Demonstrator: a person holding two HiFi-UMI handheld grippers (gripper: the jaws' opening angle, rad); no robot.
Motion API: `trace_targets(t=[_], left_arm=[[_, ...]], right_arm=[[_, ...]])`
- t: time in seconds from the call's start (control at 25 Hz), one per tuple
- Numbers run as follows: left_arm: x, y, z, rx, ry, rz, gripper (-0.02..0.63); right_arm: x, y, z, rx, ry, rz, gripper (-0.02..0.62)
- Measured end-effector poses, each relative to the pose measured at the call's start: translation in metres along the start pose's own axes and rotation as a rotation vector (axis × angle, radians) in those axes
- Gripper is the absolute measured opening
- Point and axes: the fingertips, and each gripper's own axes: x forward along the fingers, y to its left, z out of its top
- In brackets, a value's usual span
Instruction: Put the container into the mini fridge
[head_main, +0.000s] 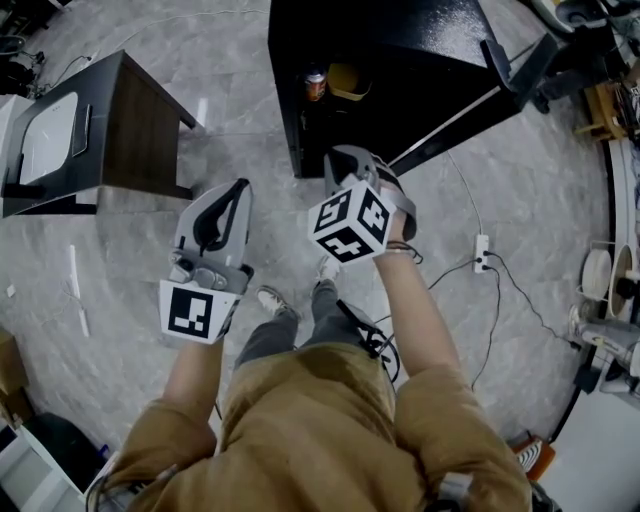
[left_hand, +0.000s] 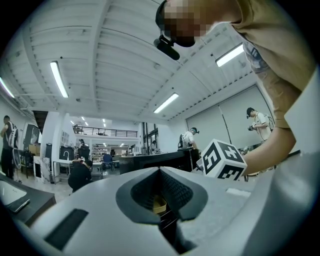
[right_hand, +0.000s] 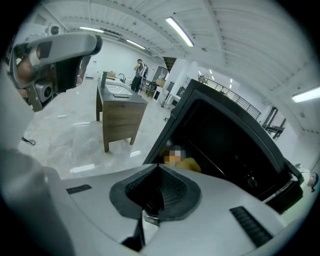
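Note:
The black mini fridge stands on the floor ahead with its door swung open to the right. On its shelf sit a yellow container and a can. My right gripper hangs just in front of the fridge opening, shut and empty. In the right gripper view its jaws meet, and the yellow container shows beyond them inside the fridge. My left gripper is lower left over the floor, shut with nothing in it. The left gripper view shows its jaws together.
A dark wooden side table stands to the left of the fridge. A power strip with cables lies on the floor at right, near equipment by the wall. My shoes are below the grippers. Other people work far off.

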Motion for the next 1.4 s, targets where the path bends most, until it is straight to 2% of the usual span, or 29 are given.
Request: trace_targets(t=[0.96, 1.4], left_arm=[[-0.046, 0.024, 0.020, -0.004, -0.006, 0.069, 0.000], [-0.048, 0.039, 0.044, 0.032, -0.035, 0.072, 0.000]], right_arm=[[-0.051, 0.016, 0.033, 0.078, -0.071, -0.003, 0.002], [-0.069, 0.033, 0.049, 0.119, -0.112, 0.031, 0.002]])
